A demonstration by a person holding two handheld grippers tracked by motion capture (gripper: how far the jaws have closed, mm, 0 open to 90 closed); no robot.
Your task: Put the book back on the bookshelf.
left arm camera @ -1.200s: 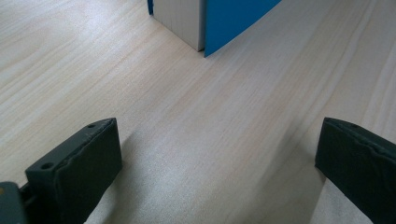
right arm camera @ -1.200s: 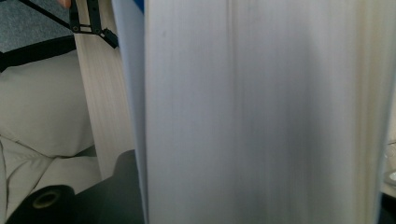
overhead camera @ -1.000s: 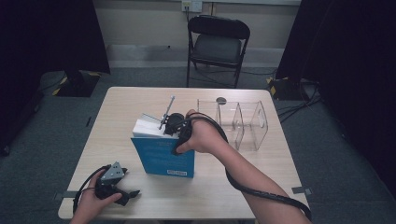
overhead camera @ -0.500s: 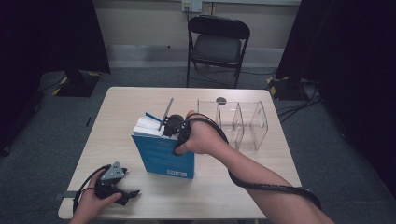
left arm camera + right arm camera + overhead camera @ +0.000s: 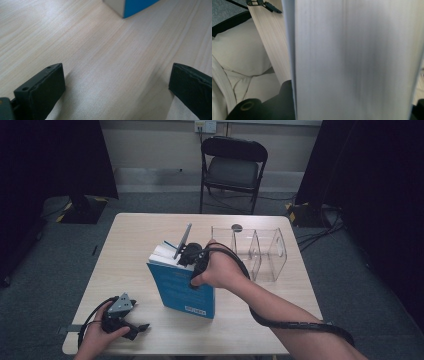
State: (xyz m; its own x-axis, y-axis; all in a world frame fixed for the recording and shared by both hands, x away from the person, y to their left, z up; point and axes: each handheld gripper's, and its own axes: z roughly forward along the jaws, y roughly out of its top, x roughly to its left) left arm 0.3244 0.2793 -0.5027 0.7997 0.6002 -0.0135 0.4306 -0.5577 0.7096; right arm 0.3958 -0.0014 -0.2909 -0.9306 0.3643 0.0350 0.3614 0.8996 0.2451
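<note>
On table (image 5: 135, 240): one blue book (image 5: 182, 287) upright, right gripper (image 5: 186, 254) clamped on it; one clear organizer (image 5: 260, 252); left gripper (image 5: 137, 327) jaws apart.

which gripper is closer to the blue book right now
Right. The right gripper is on top of the upright book, its jaws astride the pages. The left gripper rests apart on the table, below-left of the book, jaws open.

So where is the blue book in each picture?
High view: the blue book stands upright mid-table, the right hand-held gripper on its top.
Left gripper view: just its bottom corner, top edge, right of middle.
Right gripper view: its page edges, close up.
Shared landmark: the pale wooden table.
</note>
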